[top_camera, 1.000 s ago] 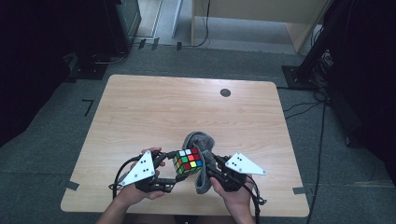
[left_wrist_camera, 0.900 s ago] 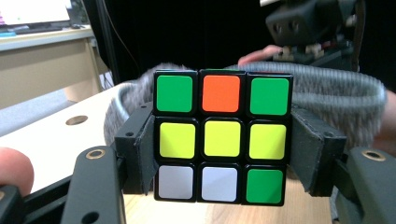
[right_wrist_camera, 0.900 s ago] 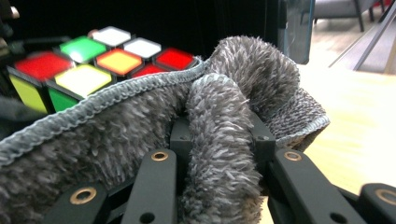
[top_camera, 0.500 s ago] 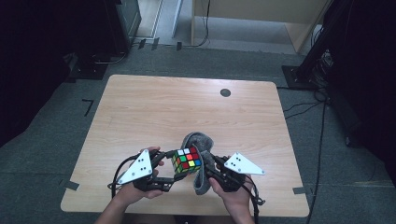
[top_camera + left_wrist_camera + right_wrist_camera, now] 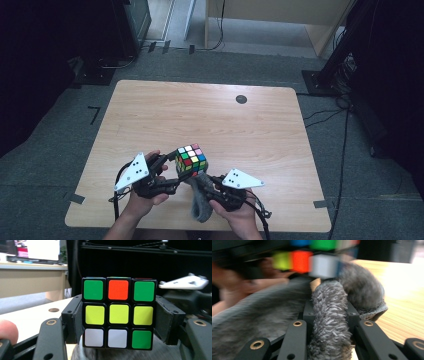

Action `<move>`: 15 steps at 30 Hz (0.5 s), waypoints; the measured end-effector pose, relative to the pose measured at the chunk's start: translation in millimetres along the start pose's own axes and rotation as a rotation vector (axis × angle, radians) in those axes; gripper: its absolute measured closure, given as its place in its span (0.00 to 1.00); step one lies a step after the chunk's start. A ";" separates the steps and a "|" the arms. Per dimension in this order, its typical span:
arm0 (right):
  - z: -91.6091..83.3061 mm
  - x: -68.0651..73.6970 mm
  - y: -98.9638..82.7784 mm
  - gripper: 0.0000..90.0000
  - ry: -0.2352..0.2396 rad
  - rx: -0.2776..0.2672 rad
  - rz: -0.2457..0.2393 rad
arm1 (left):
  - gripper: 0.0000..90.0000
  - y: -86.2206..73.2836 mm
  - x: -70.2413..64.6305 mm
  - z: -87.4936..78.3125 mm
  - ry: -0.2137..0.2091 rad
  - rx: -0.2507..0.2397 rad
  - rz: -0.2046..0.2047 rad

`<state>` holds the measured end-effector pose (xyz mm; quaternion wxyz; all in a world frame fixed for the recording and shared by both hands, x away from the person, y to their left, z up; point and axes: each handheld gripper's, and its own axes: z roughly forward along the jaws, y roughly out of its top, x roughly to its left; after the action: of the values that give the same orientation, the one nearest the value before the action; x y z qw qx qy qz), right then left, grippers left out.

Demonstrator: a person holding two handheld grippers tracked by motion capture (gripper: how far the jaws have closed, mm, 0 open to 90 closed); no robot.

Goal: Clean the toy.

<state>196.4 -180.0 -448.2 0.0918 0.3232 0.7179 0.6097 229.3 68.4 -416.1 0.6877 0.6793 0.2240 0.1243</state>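
A scrambled colour cube (image 5: 191,159) hangs a little above the wooden table (image 5: 210,120), near its front edge. My left gripper (image 5: 172,172) is shut on it, and in the left gripper view the jaws press on both sides of the cube (image 5: 119,313). My right gripper (image 5: 202,182) is shut on a grey fuzzy cloth (image 5: 200,202), just below and to the right of the cube. In the right gripper view a fold of the cloth (image 5: 329,322) is pinched between the jaws. There the cube (image 5: 312,260) is blurred and right above the cloth.
A small dark round disc (image 5: 241,99) sits at the table's far right. Tape pieces (image 5: 320,204) mark the front corners. Cables trail from both grippers over the front edge. Dark stands and a cabinet ring the table.
My right gripper has moved left toward the cube. The cloth, earlier bunched up beside and behind the cube, now hangs under it. The cube has shifted slightly up and left.
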 end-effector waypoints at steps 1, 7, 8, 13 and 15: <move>2.8 3.3 -0.9 0.80 0.023 -0.005 -0.015 | 0.38 -0.8 0.2 0.6 0.002 0.009 0.001; -0.2 -0.9 -0.3 0.80 -0.044 -0.036 -0.037 | 0.38 -2.4 -0.4 3.3 0.002 0.007 -0.013; -2.2 -3.6 -0.3 0.80 -0.056 -0.045 -0.022 | 0.38 -2.1 0.0 2.7 -0.002 0.003 -0.019; -2.8 -4.4 -1.6 0.80 -0.050 -0.068 0.013 | 0.38 -3.7 -0.7 4.4 -0.007 -0.001 -0.041; 2.6 2.8 -3.1 0.80 -0.013 -0.059 -0.007 | 0.38 -5.0 -2.5 6.2 -0.008 0.008 -0.035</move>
<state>194.5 -176.4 -451.0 0.1080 0.3217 0.7002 0.6281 229.5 61.5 -420.9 0.6878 0.6786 0.2336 0.1085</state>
